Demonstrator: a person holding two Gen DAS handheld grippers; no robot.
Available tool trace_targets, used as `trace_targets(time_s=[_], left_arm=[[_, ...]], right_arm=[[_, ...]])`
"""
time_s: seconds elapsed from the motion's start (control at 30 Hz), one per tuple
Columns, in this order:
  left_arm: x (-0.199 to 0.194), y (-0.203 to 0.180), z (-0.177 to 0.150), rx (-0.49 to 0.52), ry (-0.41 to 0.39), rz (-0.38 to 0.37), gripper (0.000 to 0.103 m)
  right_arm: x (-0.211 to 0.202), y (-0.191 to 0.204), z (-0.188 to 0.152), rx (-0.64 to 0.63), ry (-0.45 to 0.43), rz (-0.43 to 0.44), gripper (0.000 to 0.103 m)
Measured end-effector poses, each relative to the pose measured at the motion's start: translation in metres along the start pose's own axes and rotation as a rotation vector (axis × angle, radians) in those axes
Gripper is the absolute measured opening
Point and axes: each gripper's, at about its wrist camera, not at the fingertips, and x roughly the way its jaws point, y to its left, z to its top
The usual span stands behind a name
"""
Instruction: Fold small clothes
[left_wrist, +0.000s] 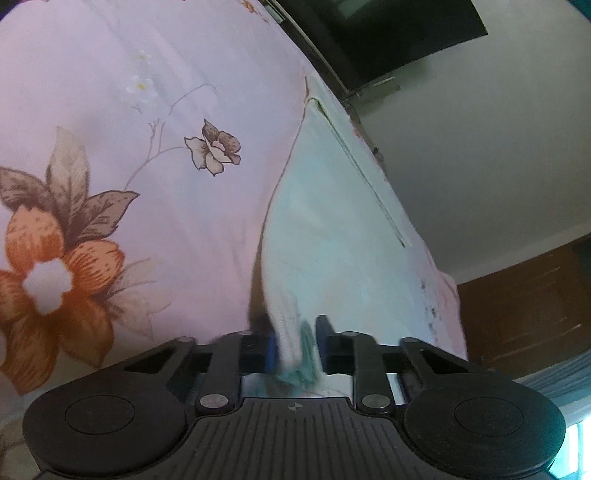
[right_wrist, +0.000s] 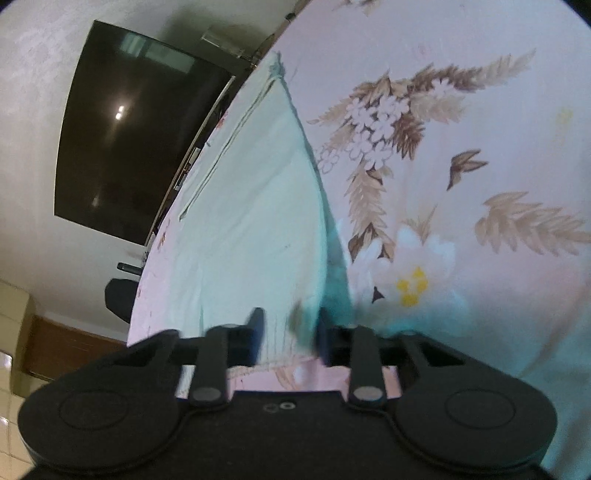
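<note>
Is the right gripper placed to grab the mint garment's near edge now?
Probably yes: the right gripper already has the mint garment edge between its fingers, nothing blocking, though blur hides how firmly.

Pale mint-green garment (left_wrist: 325, 206), thin cotton with a darker teal trimmed edge, one corner bunched between the left jaws, another edge passing between the right jaws, cloth stretching forward from both, a stitched seam line running lengthwise

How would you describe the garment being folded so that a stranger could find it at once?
Start from the pink floral bedsheet that fills most of both views. Lying on it is the pale mint-green garment, with a corner caught in the jaws of the left gripper and of the right gripper. Unlike the flowered sheet, it is plain.
</note>
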Motion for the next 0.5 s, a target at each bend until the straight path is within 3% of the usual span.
trace_targets(time_s=[0.07, 0.2, 0.3, 0.37, 0.47, 0.5], left_arm=[[0.001, -0.003, 0.003, 0.013, -0.018, 0.024, 0.006], [-0.018, -0.015, -0.001, 0.072, -0.093, -0.014, 0.004], [-0.023, -0.014, -0.002, 0.1, -0.088, 0.006, 0.004], [-0.011, -0.002, -0.004, 0.09, -0.054, 0.052, 0.004], [-0.008, 0.007, -0.003, 0.046, -0.064, 0.028, 0.005], [-0.007, 0.005, -0.003, 0.054, -0.065, 0.034, 0.005]], right_arm=[[0.004, 0.002, -0.003, -0.019, -0.003, -0.017, 0.007], [-0.008, 0.02, -0.005, -0.116, -0.054, -0.033, 0.006], [-0.026, 0.033, -0.005, -0.195, -0.096, -0.007, 0.005], [-0.028, 0.033, -0.006, -0.226, -0.089, -0.02, 0.005], [-0.009, 0.018, -0.007, -0.228, -0.022, -0.129, 0.005], [-0.009, 0.014, -0.008, -0.206, -0.026, -0.114, 0.005]])
